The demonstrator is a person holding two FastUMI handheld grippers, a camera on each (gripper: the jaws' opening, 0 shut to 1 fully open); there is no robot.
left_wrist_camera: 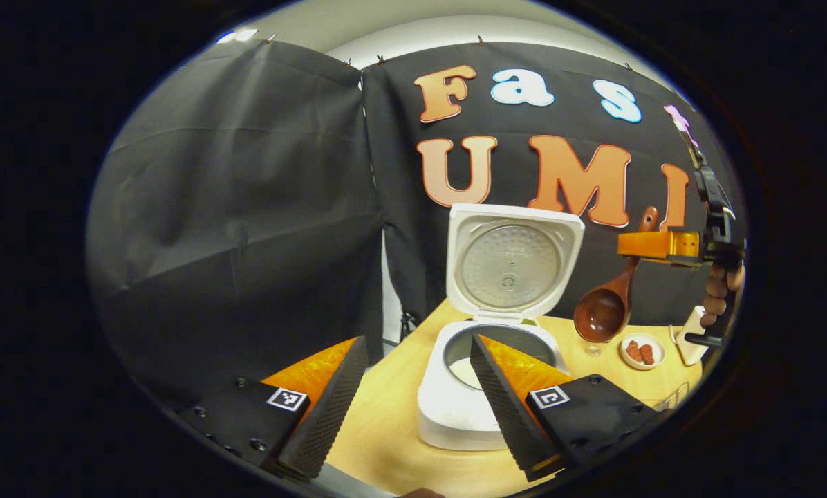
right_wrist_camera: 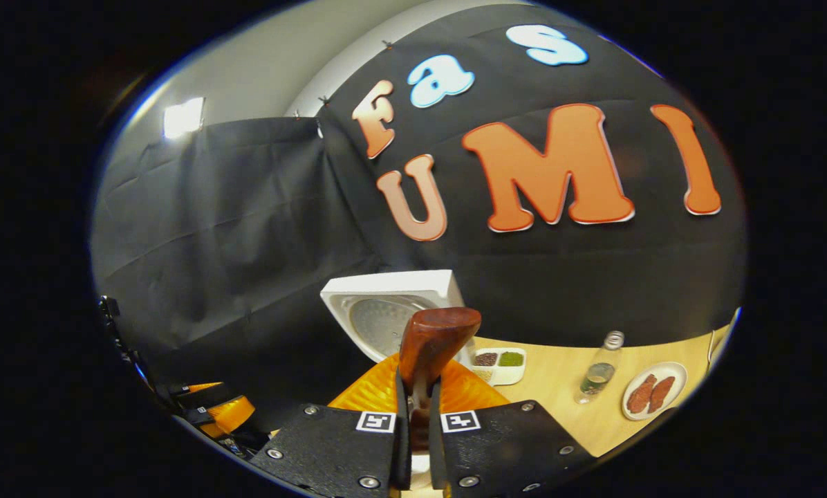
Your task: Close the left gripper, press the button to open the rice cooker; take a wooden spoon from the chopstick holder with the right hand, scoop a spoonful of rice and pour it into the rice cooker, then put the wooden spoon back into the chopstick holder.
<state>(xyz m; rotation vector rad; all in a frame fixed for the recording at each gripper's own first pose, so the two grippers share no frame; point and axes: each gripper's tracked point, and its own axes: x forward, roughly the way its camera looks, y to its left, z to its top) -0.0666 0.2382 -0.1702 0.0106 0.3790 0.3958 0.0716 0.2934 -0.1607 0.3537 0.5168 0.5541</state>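
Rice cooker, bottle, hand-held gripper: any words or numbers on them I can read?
Rice cooker lid: tiny raised writing, too small to read.
Bottle: nothing readable, too small.
Left hand-held gripper: square marker with a black-and-white pattern, no words.

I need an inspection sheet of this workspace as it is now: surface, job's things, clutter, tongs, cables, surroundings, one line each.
Surface: light wooden table.
Job's things: white rice cooker with lid open and upright; wooden spoon held in the air to the cooker's right, bowl empty.
Clutter: small plate of red pieces, glass bottle, divided dish of grains.
Tongs: left tongs open, holding nothing; right tongs shut on the spoon handle.
Cables: nothing seen.
Surroundings: black cloth wall.
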